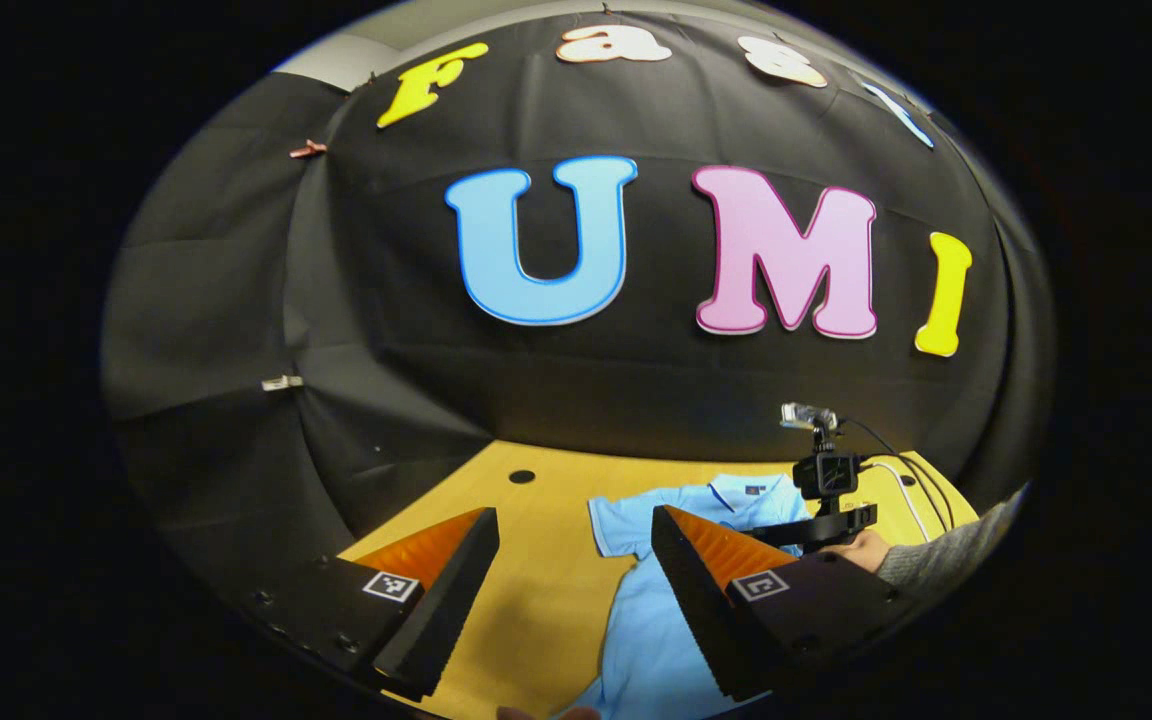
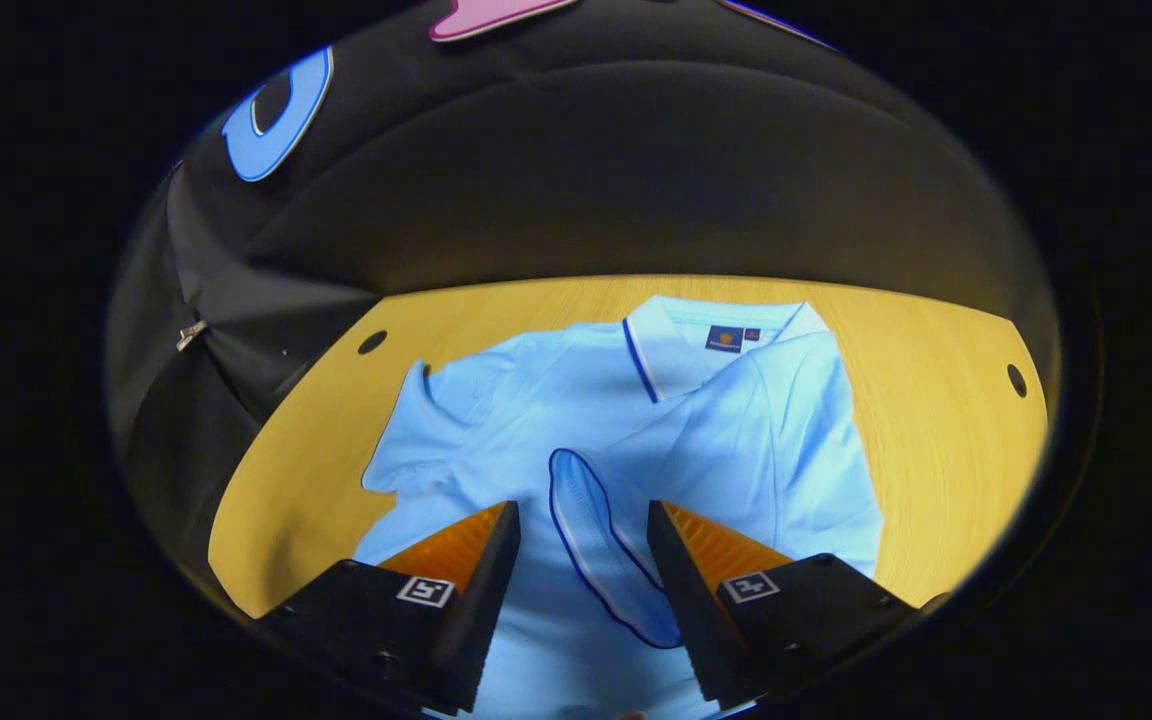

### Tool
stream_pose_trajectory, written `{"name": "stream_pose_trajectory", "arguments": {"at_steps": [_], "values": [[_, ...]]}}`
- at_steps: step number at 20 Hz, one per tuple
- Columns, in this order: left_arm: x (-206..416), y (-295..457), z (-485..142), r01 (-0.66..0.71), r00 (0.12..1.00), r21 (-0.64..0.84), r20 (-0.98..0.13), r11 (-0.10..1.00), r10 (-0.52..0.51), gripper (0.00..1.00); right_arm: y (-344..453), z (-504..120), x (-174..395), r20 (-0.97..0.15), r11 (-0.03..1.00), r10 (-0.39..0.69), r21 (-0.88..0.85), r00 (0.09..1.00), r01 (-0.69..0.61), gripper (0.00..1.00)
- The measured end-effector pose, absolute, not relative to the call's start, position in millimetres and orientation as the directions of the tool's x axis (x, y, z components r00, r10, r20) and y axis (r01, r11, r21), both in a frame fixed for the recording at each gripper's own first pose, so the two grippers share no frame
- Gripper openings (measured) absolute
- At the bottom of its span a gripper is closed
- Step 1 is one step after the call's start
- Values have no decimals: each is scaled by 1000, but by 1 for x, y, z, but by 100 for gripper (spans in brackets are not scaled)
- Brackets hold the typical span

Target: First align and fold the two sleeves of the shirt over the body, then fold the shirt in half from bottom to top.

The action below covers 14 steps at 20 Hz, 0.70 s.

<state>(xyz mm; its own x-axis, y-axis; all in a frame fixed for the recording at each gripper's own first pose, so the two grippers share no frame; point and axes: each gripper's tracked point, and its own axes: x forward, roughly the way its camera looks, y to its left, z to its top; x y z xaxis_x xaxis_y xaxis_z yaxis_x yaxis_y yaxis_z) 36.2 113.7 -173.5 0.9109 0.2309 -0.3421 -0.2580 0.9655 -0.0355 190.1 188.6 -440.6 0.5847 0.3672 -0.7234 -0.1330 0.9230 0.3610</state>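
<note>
Shirt (image 2: 536,420) on worktop (image 2: 936,400), one sleeve (image 2: 596,540) folded over; both grippers (image 1: 576,570) (image 2: 581,560) with fingers spread, empty.

The light blue short-sleeved polo shirt (image 2: 496,420) lies flat on the yellow wooden table (image 2: 916,400), collar toward the black cloth wall (image 2: 586,180) behind. In the right gripper view, one sleeve (image 2: 756,440) lies folded over the body, its cuff (image 2: 596,540) between the spread fingers; the other sleeve (image 2: 416,430) lies outspread at left.

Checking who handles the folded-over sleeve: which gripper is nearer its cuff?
Right. The right gripper hangs open just over the cuff; the left gripper sits back beyond the shirt's other side.
</note>
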Motion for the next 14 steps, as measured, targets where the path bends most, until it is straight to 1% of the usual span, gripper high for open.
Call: {"name": "stream_pose_trajectory", "arguments": {"at_steps": [1, 2, 4, 7, 9, 11, 14], "values": [[46, 116, -189, -246, 899, -40, -384, 968, 212, 98, 183, -431, 190, -697, 919, 370, 370, 614, -134, 85], [58, 119, -201, -238, 889, -45, -411, 970, 200, 98, 178, -421, 191, -668, 916, 375, 374, 643, -145, 92], [85, 128, -223, -245, 866, -61, -462, 968, 190, 98, 164, -402, 192, -613, 916, 377, 358, 695, -182, 92], [127, 140, -251, -262, 842, -92, -508, 961, 182, 98, 148, -367, 199, -525, 909, 389, 350, 757, -225, 92], [154, 146, -270, -262, 828, -82, -531, 961, 180, 100, 139, -343, 204, -474, 905, 388, 357, 790, -231, 93], [183, 145, -288, -251, 813, -70, -556, 965, 171, 99, 128, -316, 203, -426, 904, 378, 361, 822, -228, 93], [226, 129, -319, -202, 786, -73, -608, 977, 117, 99, 111, -266, 191, -332, 900, 357, 374, 873, -225, 93]]}}
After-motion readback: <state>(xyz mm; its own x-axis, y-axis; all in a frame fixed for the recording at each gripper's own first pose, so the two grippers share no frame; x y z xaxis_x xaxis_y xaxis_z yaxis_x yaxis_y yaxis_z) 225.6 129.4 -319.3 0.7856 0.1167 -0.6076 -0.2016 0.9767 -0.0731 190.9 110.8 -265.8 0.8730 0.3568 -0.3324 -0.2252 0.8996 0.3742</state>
